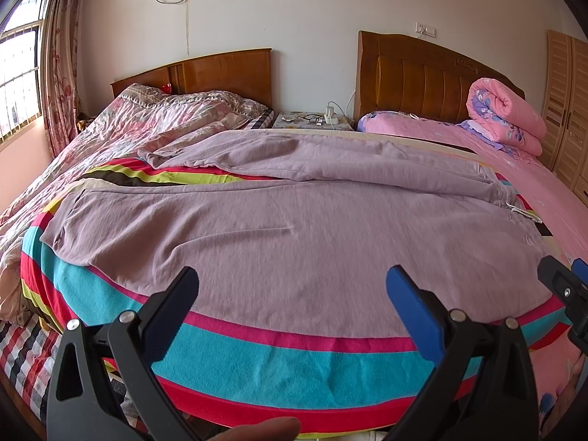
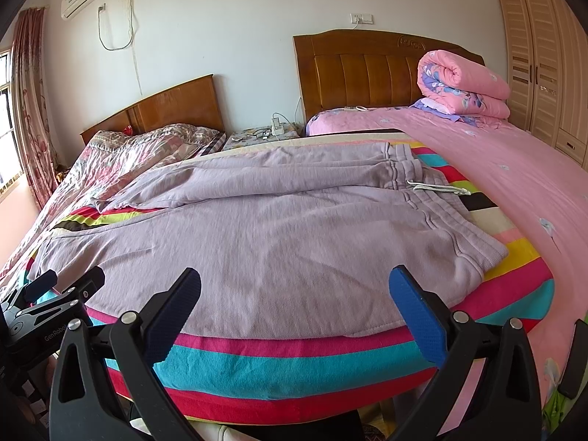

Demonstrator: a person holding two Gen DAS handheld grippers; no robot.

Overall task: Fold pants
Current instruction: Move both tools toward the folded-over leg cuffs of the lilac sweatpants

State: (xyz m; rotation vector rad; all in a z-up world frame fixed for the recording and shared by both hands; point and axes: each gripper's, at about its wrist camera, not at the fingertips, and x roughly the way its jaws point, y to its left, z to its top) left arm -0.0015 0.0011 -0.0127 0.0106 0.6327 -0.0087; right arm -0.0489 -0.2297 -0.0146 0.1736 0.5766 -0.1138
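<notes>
The purple pants (image 1: 279,220) lie spread flat on the striped blanket (image 1: 257,360), waistband to your right, legs to your left. Nothing is folded yet, so you look to be at the start. Your left gripper (image 1: 292,286) is wide and holds nothing. Your right gripper (image 2: 294,286) is wide too, just over the near edge. Next, you likely need to pinch that near edge and lift it over the far leg

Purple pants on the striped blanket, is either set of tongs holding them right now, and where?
Nothing is held. The left tongs and right tongs are both open above the near edge of the purple pants.
</notes>
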